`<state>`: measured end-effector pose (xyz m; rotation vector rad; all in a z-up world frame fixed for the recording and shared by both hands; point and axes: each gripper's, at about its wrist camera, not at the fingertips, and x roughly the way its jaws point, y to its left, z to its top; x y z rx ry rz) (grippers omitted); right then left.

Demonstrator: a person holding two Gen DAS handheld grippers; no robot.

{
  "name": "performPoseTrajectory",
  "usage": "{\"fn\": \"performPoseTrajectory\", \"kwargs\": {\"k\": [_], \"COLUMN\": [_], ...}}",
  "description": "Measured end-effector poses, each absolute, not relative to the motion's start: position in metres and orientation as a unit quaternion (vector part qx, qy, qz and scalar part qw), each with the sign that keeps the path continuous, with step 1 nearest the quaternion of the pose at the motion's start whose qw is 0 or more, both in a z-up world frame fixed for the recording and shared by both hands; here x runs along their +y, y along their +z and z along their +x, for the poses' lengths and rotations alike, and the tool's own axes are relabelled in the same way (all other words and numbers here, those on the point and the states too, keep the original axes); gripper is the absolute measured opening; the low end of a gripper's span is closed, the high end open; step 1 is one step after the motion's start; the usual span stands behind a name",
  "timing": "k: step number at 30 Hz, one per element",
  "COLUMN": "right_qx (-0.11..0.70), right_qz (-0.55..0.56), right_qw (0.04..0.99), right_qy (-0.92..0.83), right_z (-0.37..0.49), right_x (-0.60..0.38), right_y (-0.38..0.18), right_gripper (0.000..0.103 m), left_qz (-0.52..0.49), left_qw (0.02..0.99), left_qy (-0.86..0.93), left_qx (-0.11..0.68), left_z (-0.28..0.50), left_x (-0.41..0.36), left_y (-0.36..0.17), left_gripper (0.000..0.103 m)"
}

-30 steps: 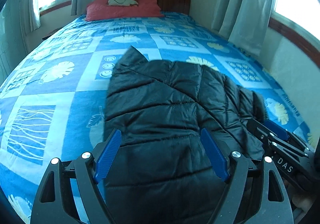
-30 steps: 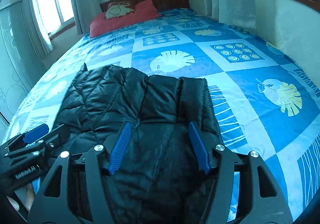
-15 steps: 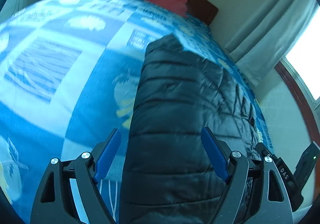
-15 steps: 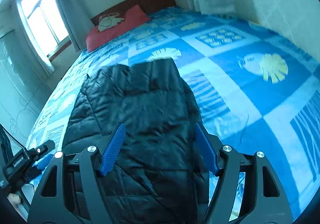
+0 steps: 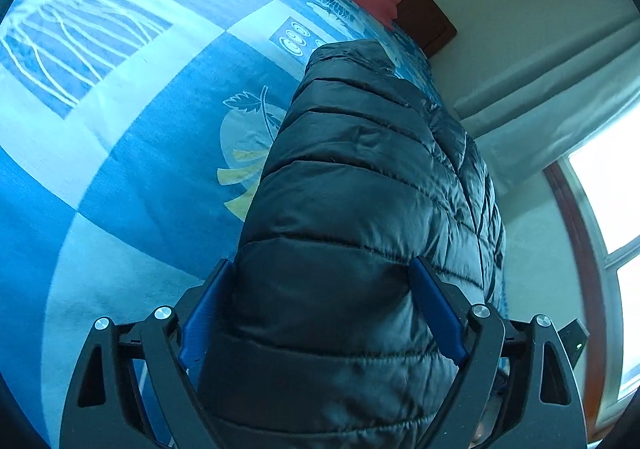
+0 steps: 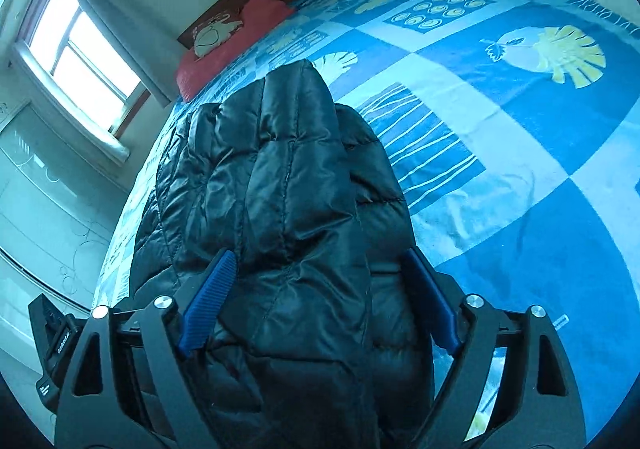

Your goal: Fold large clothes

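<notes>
A black puffer jacket (image 5: 360,209) lies bunched near the bed's (image 5: 120,169) foot edge — both the left gripper (image 5: 324,313) and right gripper (image 6: 316,301) opening wide astride it, gripping nothing — folding apparently unfinished.

A red pillow (image 6: 240,37) lies at the head of the blue patterned bedspread (image 6: 520,121).

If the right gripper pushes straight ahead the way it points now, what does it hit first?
Most likely the black puffer jacket: its quilted bulk already lies between the opening jaws of the right gripper and fills the line ahead. The blue patterned bedspread lies beyond it.
</notes>
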<state>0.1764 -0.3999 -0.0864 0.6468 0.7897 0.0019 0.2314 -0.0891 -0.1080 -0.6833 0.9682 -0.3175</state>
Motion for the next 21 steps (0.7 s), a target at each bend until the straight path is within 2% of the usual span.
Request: {"fn": "performPoseTrajectory", "kwargs": {"k": [6,11,18,20,21], "right_qx": [0.380,0.387,0.405,0.405,0.402], "right_qz": [0.350,0.398,0.388,0.387,0.396], "right_qw": [0.856,0.831,0.825,0.825,0.820], "right_qy": [0.003,0.044,0.068,0.078,0.090], "right_z": [0.180,0.184,0.195,0.196,0.196], "right_x": [-0.415,-0.423,-0.421,-0.419,-0.418], "right_y": [-0.105,-0.122,-0.123,-0.124,-0.126], "right_gripper": [0.093,0.093,0.086,0.078,0.069], "left_qz": [-0.362,-0.374,-0.359,-0.355,-0.354], "left_qw": [0.790,0.780,0.782,0.784,0.784], "left_qy": [-0.165,-0.176,-0.191,-0.193,-0.194], "left_qx": [0.466,0.470,0.473,0.472,0.471], "left_z": [0.242,0.246,0.242,0.245,0.245], "left_x": [-0.086,-0.087,-0.094,-0.095,-0.095], "left_y": [-0.121,-0.131,-0.130,-0.131,-0.130], "left_gripper": [0.091,0.093,0.092,0.091,0.090]}}
